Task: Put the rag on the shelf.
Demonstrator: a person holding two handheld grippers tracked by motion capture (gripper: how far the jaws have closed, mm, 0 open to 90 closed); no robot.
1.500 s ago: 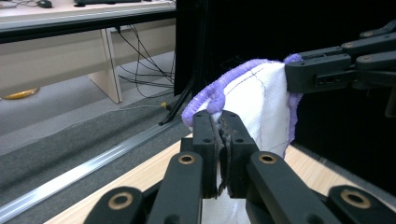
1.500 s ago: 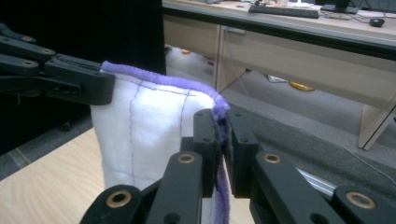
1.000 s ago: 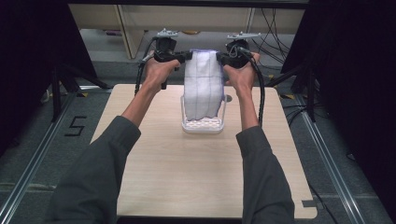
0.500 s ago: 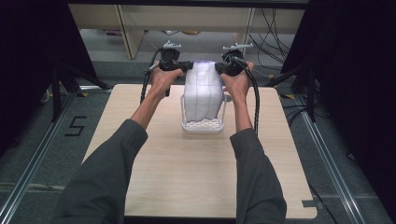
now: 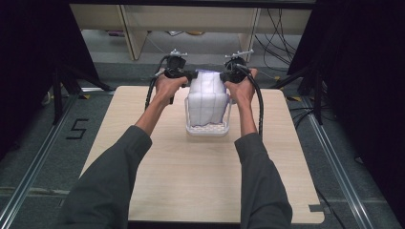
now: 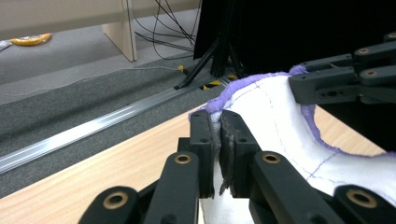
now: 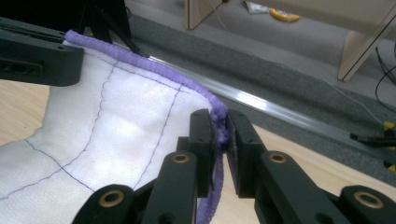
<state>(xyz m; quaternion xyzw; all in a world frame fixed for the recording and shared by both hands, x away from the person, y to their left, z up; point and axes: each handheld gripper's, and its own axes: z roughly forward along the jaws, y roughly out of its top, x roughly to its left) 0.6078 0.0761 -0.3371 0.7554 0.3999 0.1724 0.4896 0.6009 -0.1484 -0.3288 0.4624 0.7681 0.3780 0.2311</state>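
A white quilted cloth (image 5: 206, 98) with a purple hem hangs between my two grippers, and its lower part rests inside a white basket (image 5: 207, 130) on the table. My left gripper (image 5: 192, 75) pinches the cloth's upper left corner, and in the left gripper view its jaws (image 6: 219, 114) press on the fabric (image 6: 280, 126). My right gripper (image 5: 222, 76) holds the upper right corner. Its jaws (image 7: 222, 114) have just been opening a little, with the purple hem (image 7: 140, 60) still caught between the pads. Each gripper view also shows the other gripper farther off along the cloth's top edge.
The basket stands at the far middle of a light wooden table (image 5: 191, 181). Dark stands and cables flank the table, a metal rail (image 5: 28, 171) runs on the floor along each side, and wooden furniture legs (image 5: 129, 33) stand beyond the far edge.
Both hands have sunk toward the table with the cloth. The cloth has dropped lower into the basket and bunches there more than before.
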